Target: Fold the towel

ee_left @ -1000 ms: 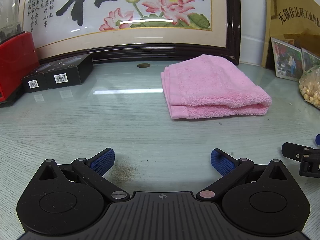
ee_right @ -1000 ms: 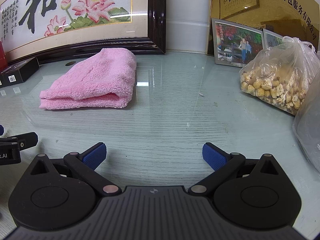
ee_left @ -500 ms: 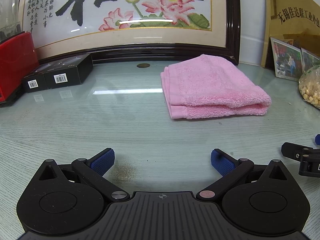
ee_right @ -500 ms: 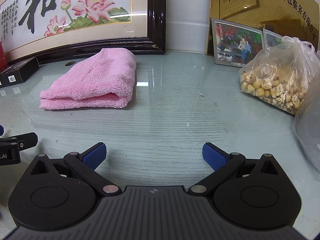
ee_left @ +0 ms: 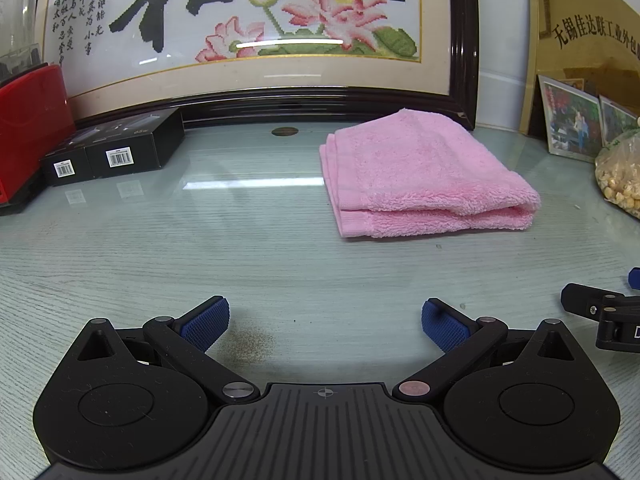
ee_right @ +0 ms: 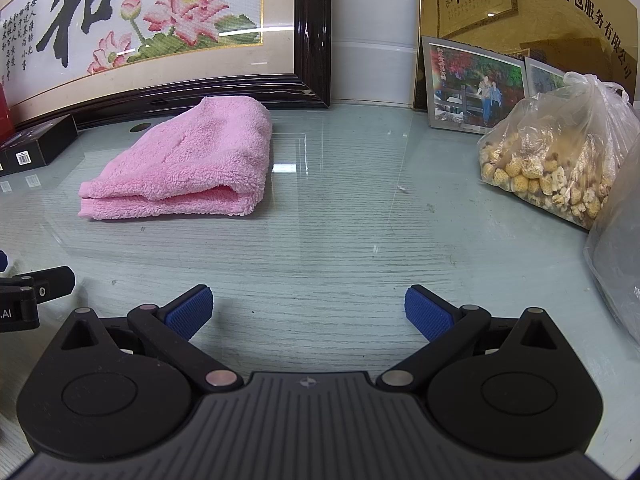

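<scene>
A pink towel lies folded into a thick rectangle on the glass table top, near the back by the framed picture. It also shows in the right wrist view, to the left. My left gripper is open and empty, low over the table, well short of the towel. My right gripper is open and empty, in front of and to the right of the towel. Each gripper's finger shows at the edge of the other's view.
A framed lotus embroidery leans on the back wall. Black boxes and a red case stand at the left. Photo frames, a gold plaque and a plastic bag of snacks stand at the right.
</scene>
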